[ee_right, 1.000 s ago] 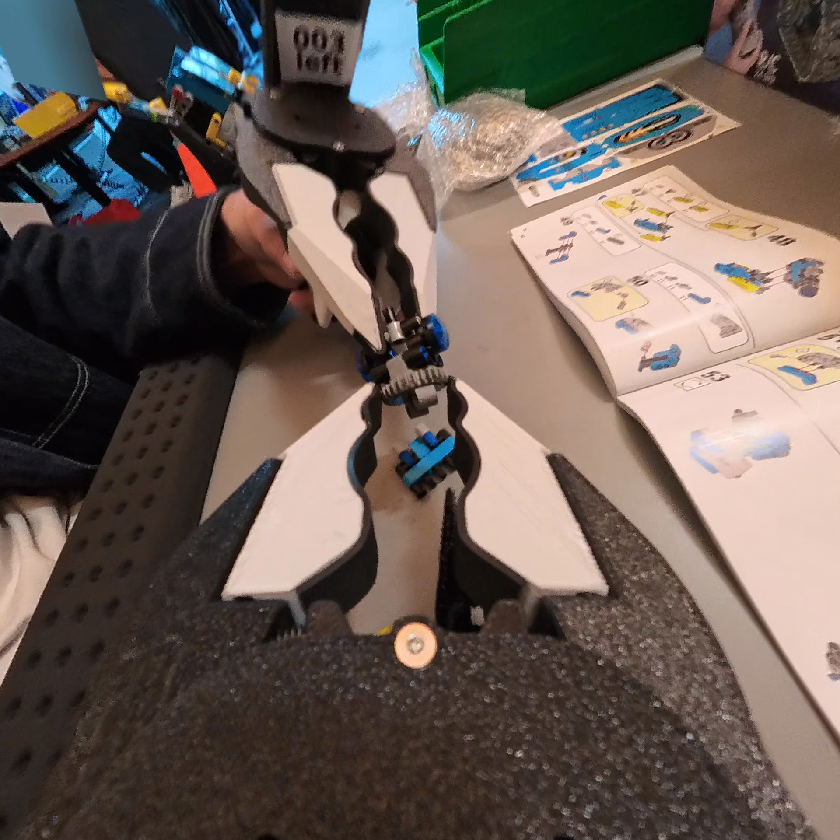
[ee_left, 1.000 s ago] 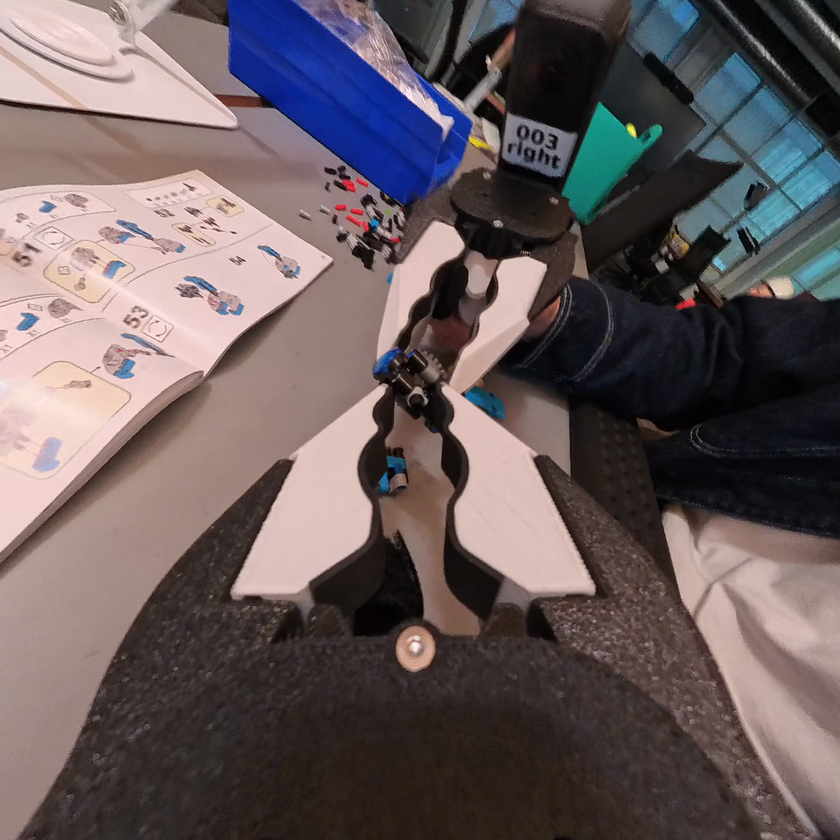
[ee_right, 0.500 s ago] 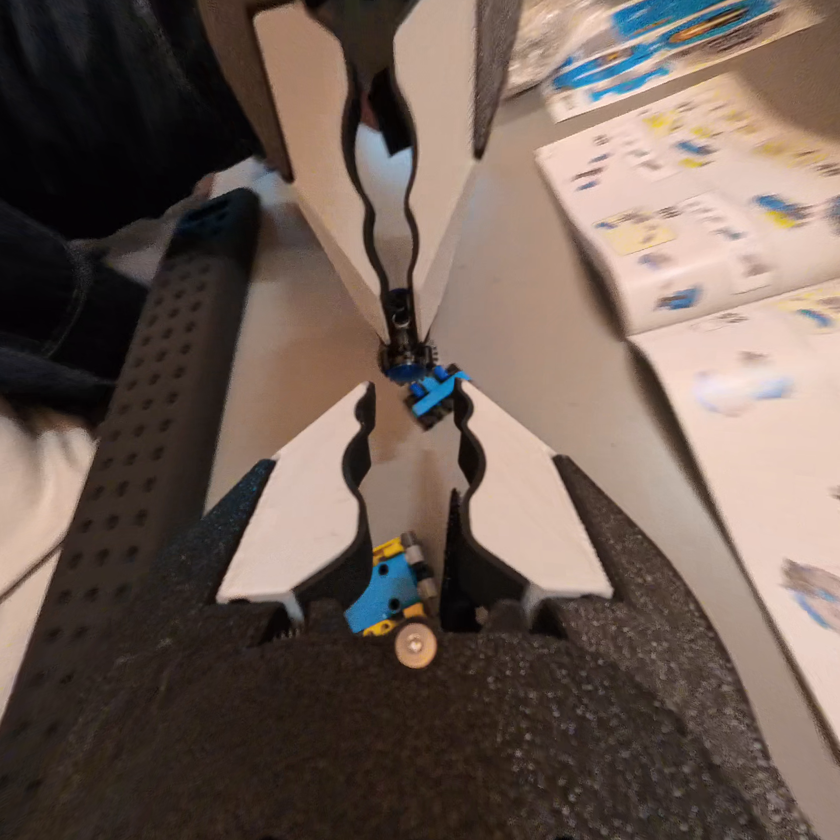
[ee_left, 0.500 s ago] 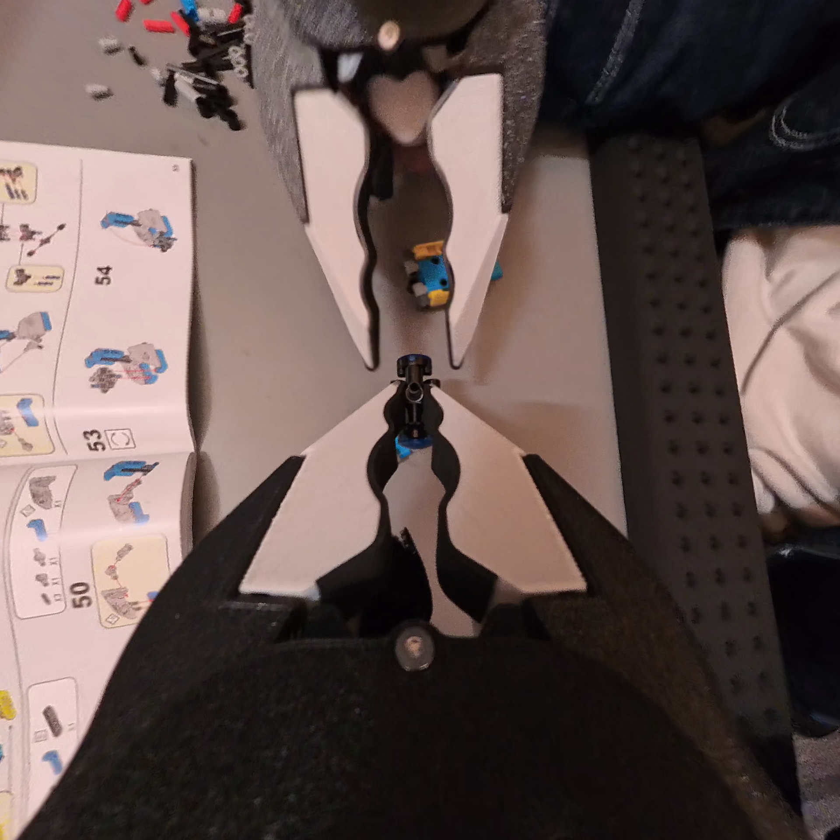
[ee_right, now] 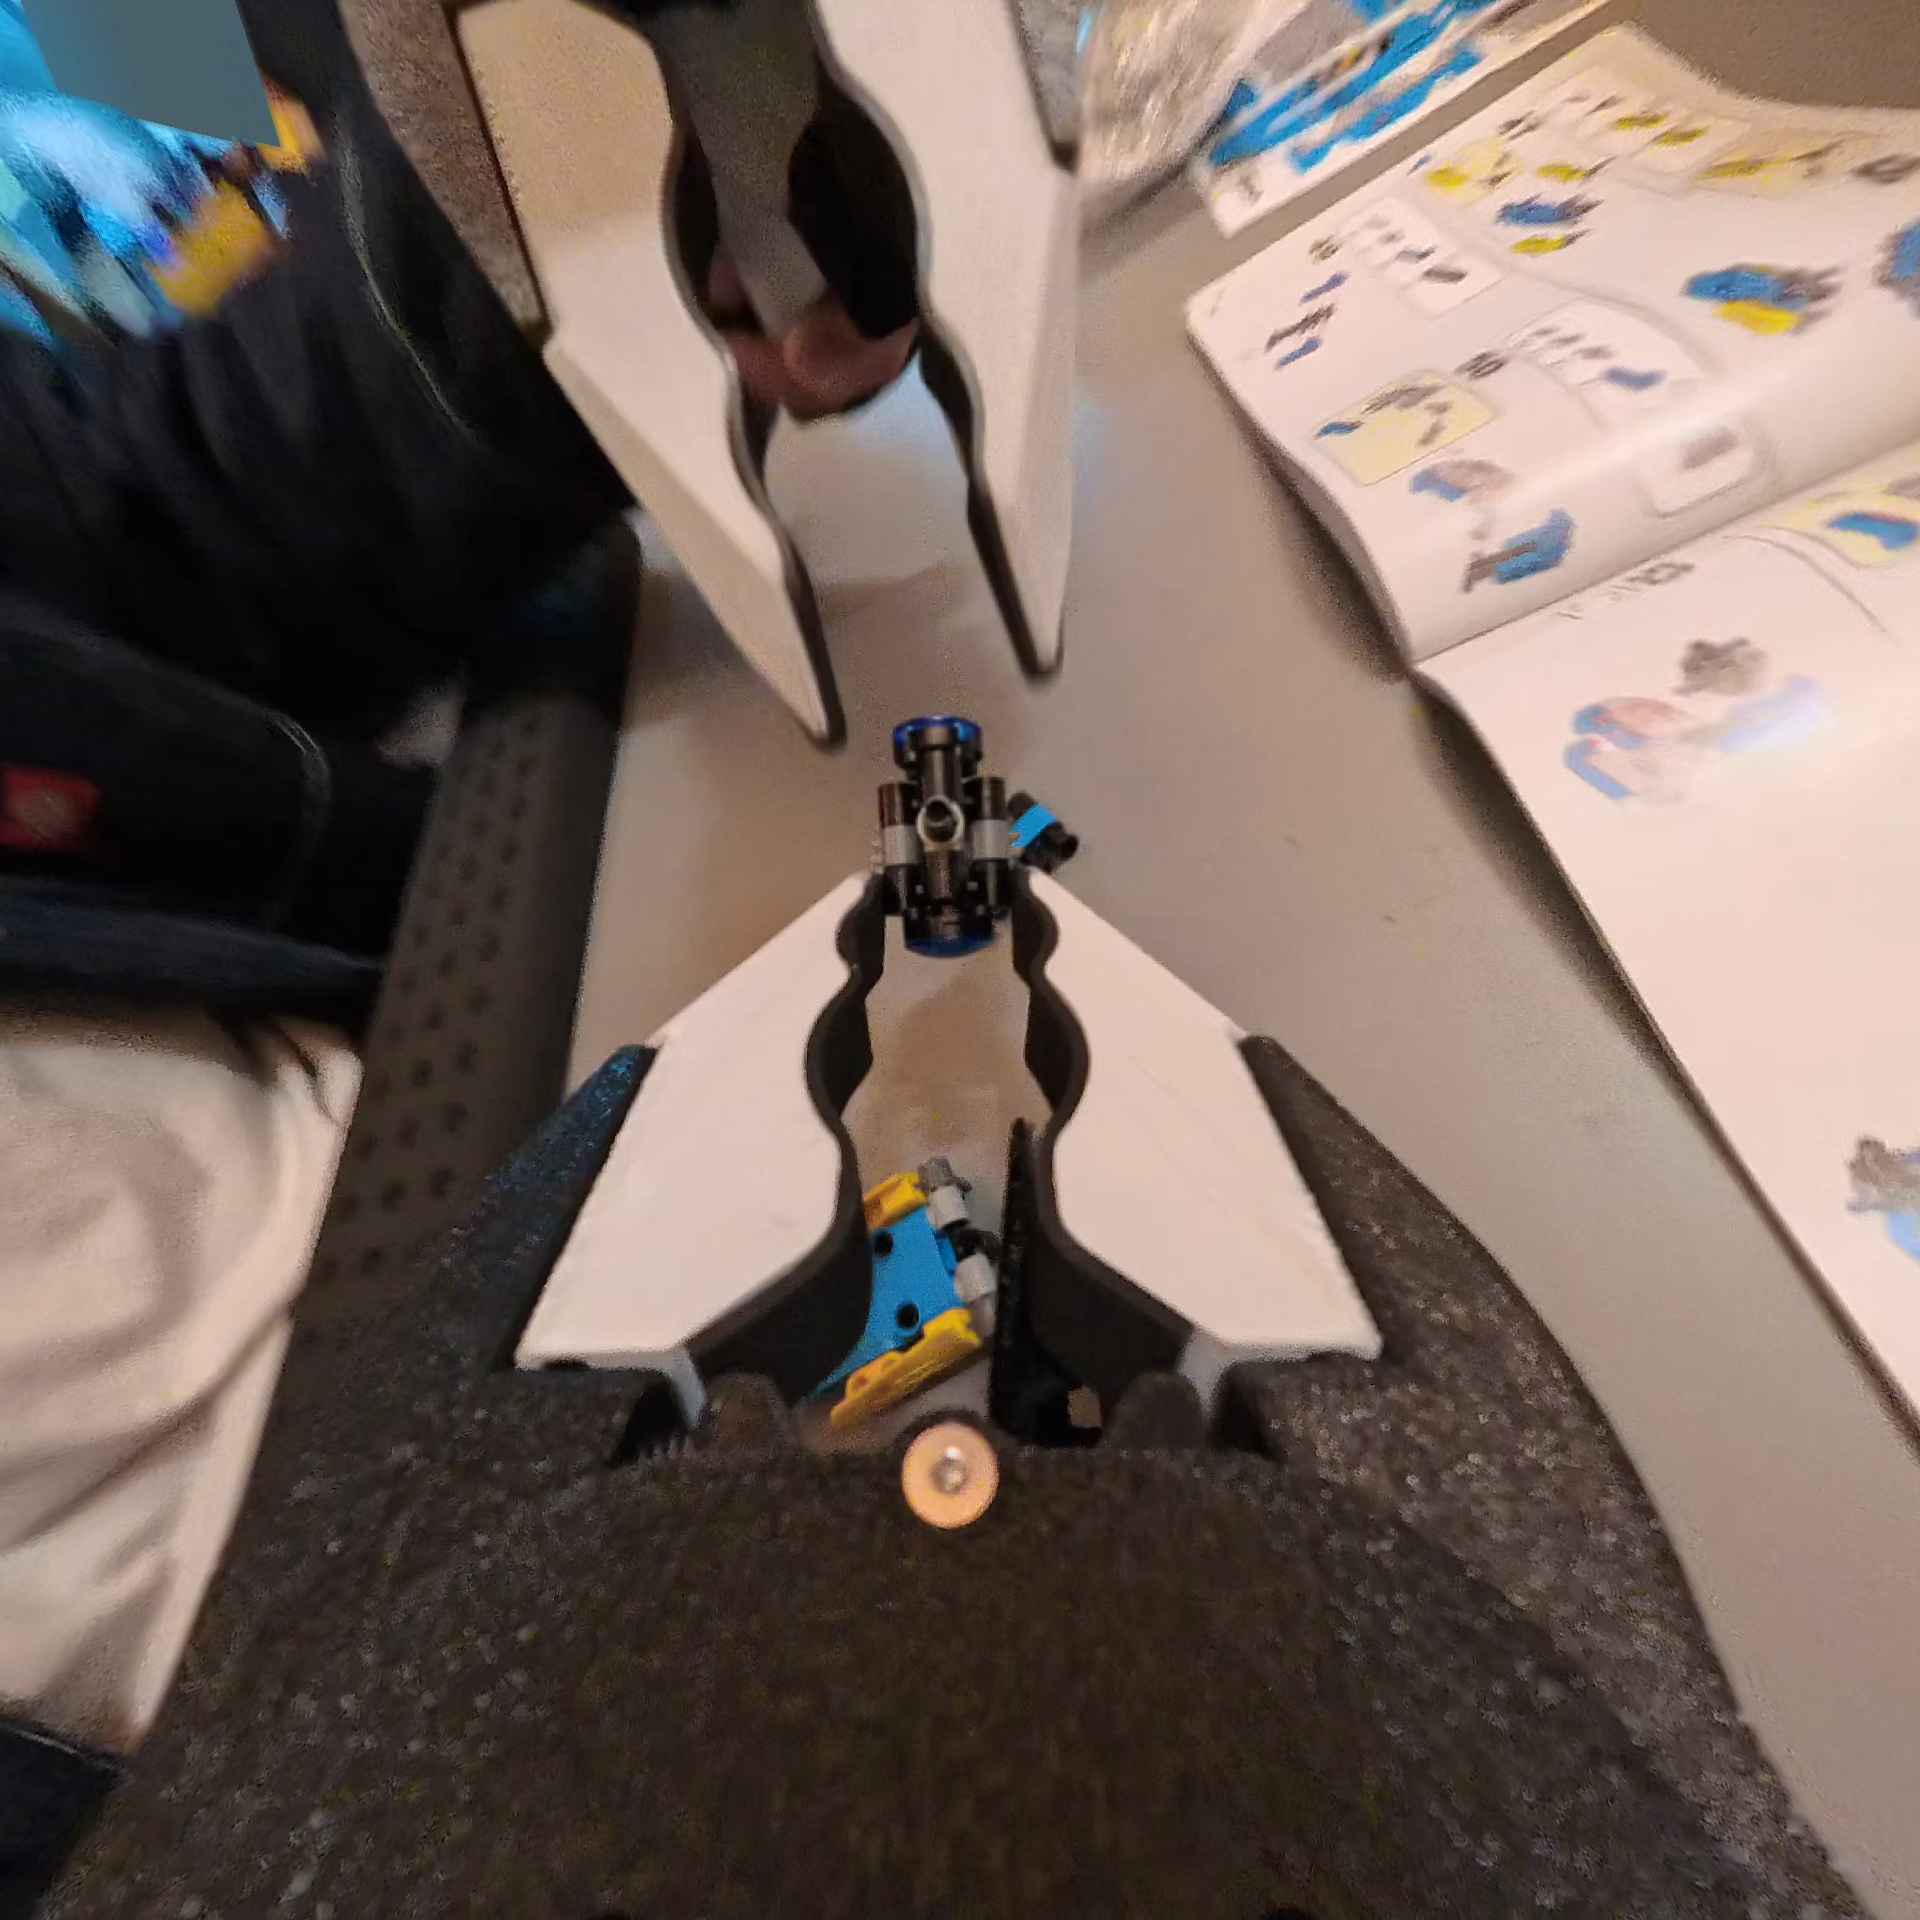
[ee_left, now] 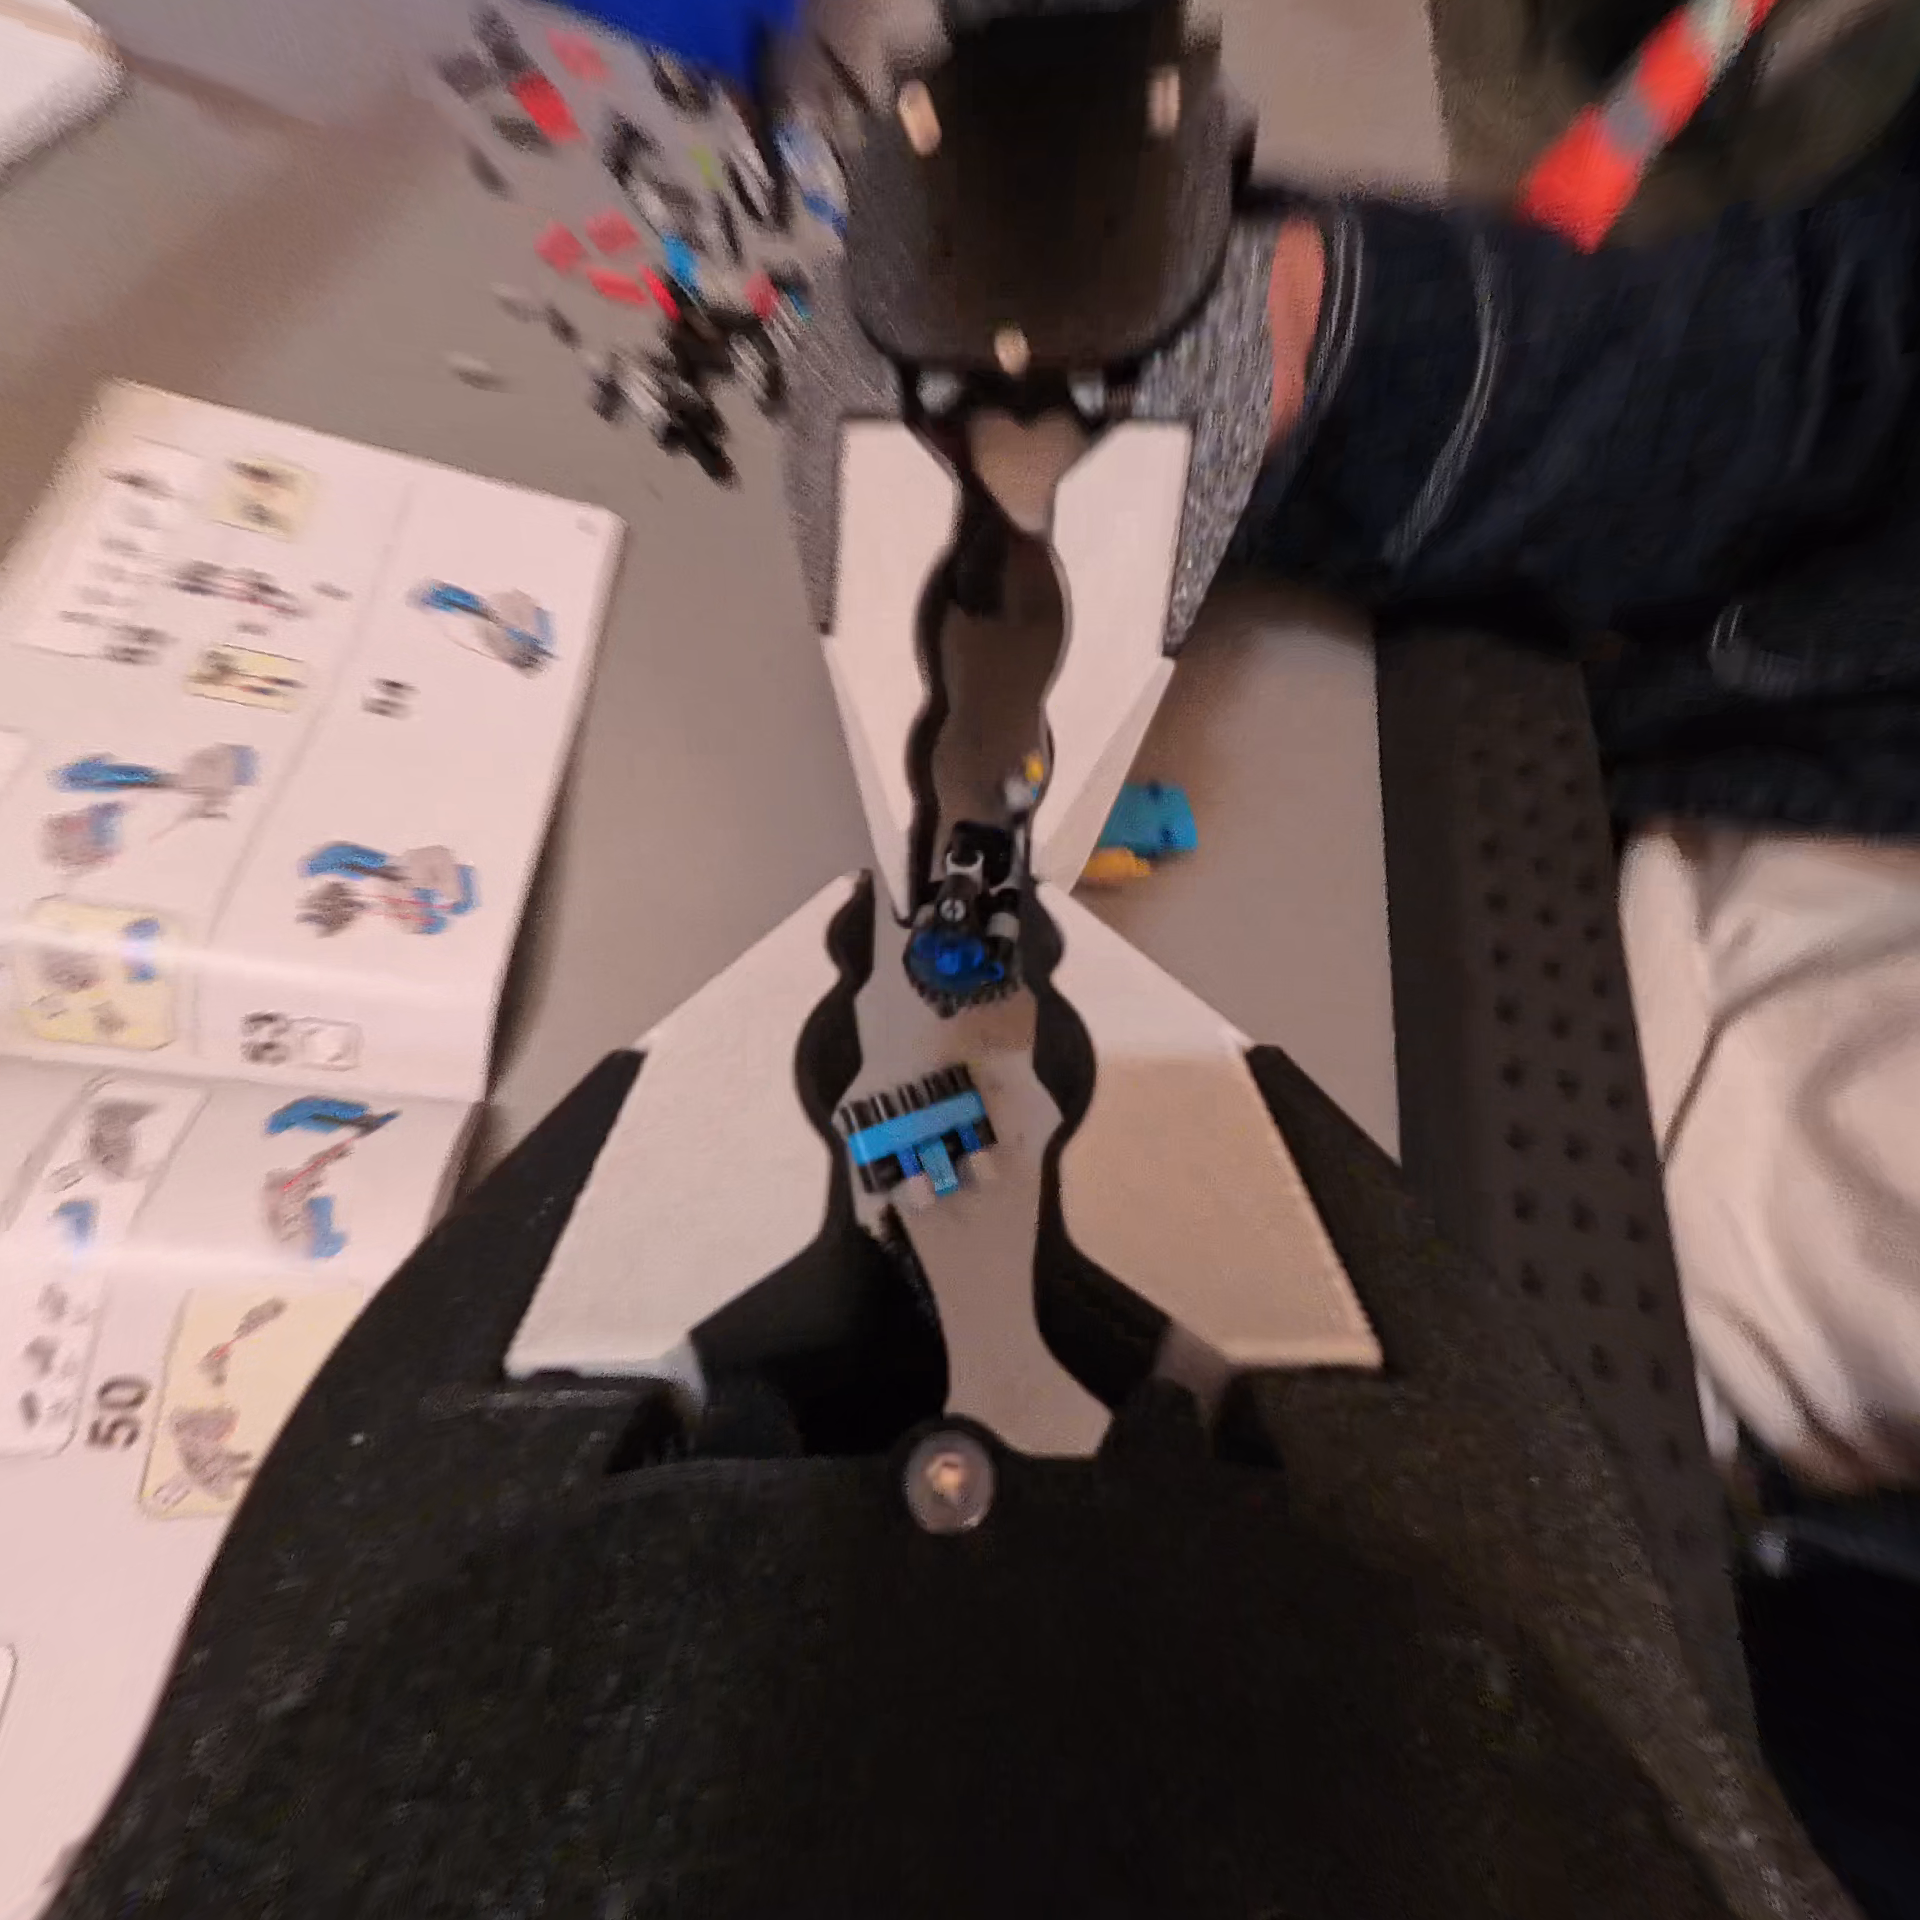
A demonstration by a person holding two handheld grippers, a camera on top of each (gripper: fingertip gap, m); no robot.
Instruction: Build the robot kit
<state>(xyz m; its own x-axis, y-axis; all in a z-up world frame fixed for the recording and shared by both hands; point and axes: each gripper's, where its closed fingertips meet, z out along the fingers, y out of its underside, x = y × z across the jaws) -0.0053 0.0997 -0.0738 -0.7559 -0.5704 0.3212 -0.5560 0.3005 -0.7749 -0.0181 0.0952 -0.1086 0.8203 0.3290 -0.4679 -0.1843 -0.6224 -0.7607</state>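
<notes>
My right gripper (ee_right: 945,883) is shut on a small black assembly with blue ends and grey collars (ee_right: 940,842), and both pads press its sides. The left wrist view shows the same assembly (ee_left: 961,925) at the right gripper's tips (ee_left: 966,878). My left gripper (ee_left: 951,899) is open. In the right wrist view its fingertips (ee_right: 821,717) stand spread just beyond the assembly without touching it. A small black and light-blue piece (ee_left: 914,1143) lies on the grey table (ee_left: 675,727) between my left fingers.
A blue and yellow piece (ee_right: 914,1278) lies on the table under my right gripper. An open instruction booklet (ee_left: 260,831) lies beside the grippers. Loose small parts (ee_left: 644,260) are scattered beyond it. A black perforated strip (ee_left: 1486,1039) runs along the table's edge by a person's dark sleeve (ee_left: 1558,416). Left and right tips are no more than a few centimetres apart.
My left gripper held the black assembly and has let it go and opened. My right gripper was open and has shut on it. The assembly has passed from left to right.
</notes>
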